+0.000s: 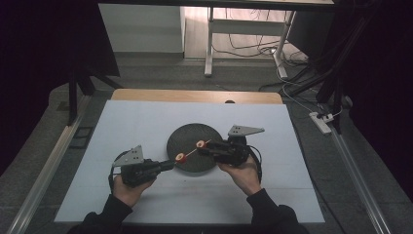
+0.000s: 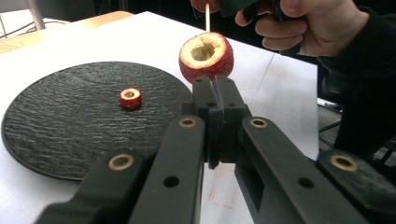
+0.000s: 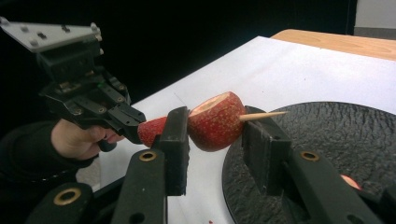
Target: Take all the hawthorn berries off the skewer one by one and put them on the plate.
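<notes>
Plate (image 2: 56, 140) w/ one fruit slice (image 2: 130, 98); left claw (image 2: 215, 84) clamps skewer, right claw (image 3: 215, 128) grips fruit (image 3: 215, 122).

Three fruits, one skewer, one plate.
Two fruits (image 1: 180, 157) (image 1: 200, 144) on the skewer (image 1: 191, 151); one fruit (image 2: 130, 98) on the plate (image 1: 190, 131); two tools (image 1: 168, 165) (image 1: 204, 147).

Looking like a lab recording setup: black curtains (image 1: 44, 44) hanging at both sides of the frame, tripod legs (image 1: 326, 83) and loose cables (image 1: 248, 46) sitting upper right, power strip (image 1: 321, 123) lying on grey floor, white sheet (image 1: 146, 122) covering the wooden table (image 1: 195, 95).
</notes>
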`<state>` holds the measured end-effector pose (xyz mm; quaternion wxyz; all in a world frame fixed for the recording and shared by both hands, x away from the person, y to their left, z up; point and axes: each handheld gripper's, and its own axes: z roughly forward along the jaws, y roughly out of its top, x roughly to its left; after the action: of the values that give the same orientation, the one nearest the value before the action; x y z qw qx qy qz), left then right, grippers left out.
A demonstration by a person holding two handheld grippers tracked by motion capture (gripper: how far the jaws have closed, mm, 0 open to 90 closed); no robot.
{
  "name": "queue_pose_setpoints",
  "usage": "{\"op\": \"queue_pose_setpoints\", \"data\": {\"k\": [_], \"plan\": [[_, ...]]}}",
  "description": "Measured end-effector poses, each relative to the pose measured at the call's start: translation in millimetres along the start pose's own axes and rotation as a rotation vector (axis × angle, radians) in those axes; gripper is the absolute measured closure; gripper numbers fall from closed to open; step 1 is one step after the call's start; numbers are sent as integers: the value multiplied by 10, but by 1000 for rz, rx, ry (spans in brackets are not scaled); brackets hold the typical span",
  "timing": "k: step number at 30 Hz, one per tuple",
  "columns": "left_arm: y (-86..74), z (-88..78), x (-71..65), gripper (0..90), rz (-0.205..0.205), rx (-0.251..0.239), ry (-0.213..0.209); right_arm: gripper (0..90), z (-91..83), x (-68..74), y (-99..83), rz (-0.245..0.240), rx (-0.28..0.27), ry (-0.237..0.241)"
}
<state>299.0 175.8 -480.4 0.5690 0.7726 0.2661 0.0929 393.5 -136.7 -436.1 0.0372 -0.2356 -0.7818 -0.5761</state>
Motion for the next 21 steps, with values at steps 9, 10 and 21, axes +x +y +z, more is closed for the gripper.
{"op": "queue_pose_setpoints", "data": {"k": [9,10,21], "plan": [[2,-9,2,899,7,1,4,624,2,-14,9,-15,10,-5],[3,-10,1,899,9,2,6,624,4,-15,9,-16,11,-4],[-16,-122,57,899,3,-7,34,625,-241,-180,53,39,-101,-107]]}}
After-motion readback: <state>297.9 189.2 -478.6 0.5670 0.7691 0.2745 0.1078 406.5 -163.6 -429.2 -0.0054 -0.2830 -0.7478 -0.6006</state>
